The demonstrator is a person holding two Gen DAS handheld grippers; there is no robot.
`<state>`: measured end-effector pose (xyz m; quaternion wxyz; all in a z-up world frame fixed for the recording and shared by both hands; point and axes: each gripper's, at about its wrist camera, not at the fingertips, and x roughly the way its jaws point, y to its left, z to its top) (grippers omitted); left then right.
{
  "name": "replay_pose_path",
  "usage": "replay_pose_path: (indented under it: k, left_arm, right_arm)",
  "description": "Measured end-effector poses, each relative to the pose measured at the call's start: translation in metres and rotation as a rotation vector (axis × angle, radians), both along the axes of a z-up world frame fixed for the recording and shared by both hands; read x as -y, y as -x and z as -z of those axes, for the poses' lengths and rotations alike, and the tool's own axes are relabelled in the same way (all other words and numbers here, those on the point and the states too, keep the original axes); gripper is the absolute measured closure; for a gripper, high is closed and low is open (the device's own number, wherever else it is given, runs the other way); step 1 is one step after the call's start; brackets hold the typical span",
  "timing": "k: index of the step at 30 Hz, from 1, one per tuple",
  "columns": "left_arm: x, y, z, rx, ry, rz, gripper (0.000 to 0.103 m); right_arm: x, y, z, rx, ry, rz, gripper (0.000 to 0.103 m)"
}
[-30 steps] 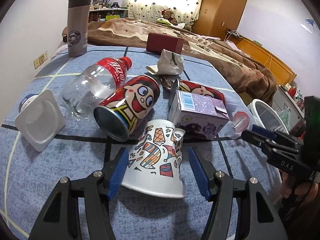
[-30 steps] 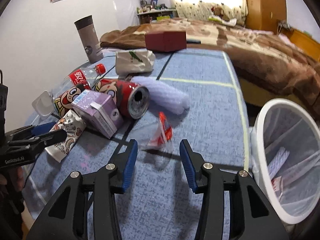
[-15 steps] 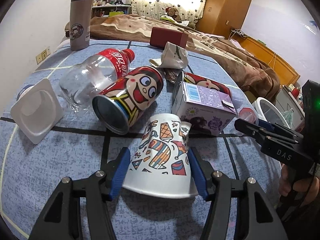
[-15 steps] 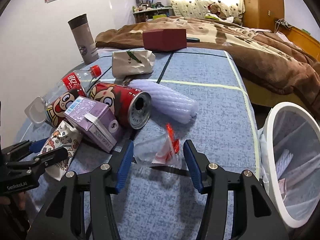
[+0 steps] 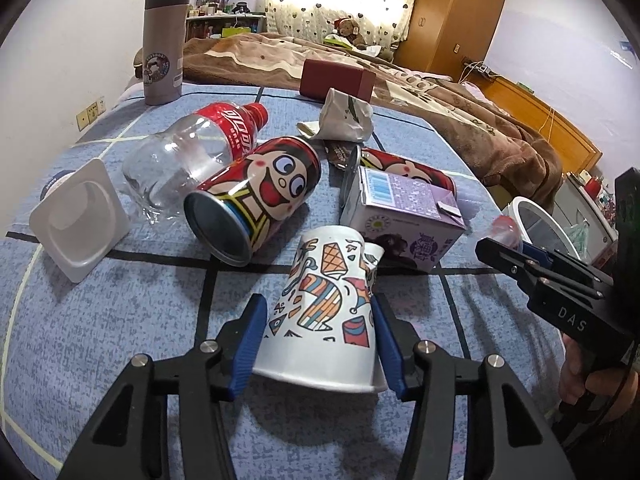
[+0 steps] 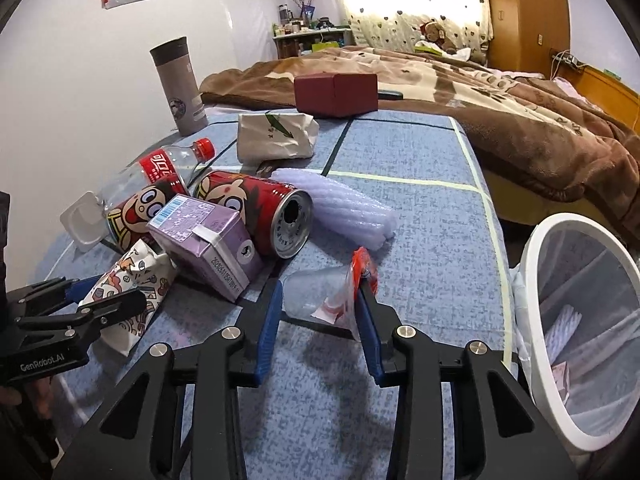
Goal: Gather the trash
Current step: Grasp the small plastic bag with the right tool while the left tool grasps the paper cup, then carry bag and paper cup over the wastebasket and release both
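Right wrist view: right hand-held gripper (image 6: 318, 320) straddles the clear plastic bag (image 6: 320, 298), jaws wide. Left hand-held gripper (image 5: 316, 344) brackets the paper cup (image 5: 324, 308), not clamped yet. Bin (image 6: 538, 320) holds a few scraps; 2 cans, bottle, carton remain on the surface (image 6: 420, 216).

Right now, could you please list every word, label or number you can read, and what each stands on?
"DAS": right gripper body.
"GenRobot.AI": left gripper body.
Purple carton: date digits, too blurred.
Bottle label: white script, unreadable.
Flask badge: too small.
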<state>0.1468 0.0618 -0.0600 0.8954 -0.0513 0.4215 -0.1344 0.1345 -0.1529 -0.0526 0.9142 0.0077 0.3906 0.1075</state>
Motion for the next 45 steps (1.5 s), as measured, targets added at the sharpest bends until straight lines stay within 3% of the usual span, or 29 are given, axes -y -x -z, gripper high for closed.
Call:
replay_pose_path:
  k: [8, 10, 11, 28, 45]
  left_arm:
    - [0.001, 0.008, -0.010, 0.030, 0.004, -0.013, 0.048]
    - [0.002, 0.011, -0.013, 0.035, 0.007, -0.013, 0.048]
    - [0.002, 0.012, -0.015, 0.039, 0.007, -0.012, 0.048]
    - [0.020, 0.025, -0.034, 0.089, 0.023, 0.019, 0.048]
    - [0.096, 0.023, -0.058, 0.141, 0.025, 0.160, 0.048]
  right_arm:
    - [0.001, 0.007, -0.002, 0.012, -0.021, 0.000, 0.070]
    - [0.001, 0.009, -0.002, 0.018, -0.023, -0.001, 0.089]
    - [0.001, 0.011, -0.003, 0.025, -0.023, 0.002, 0.093]
    - [0.008, 0.026, -0.008, 0.058, -0.065, -0.002, 0.093]
    - [0.060, 0.052, -0.030, 0.139, -0.086, 0.121, 0.093]
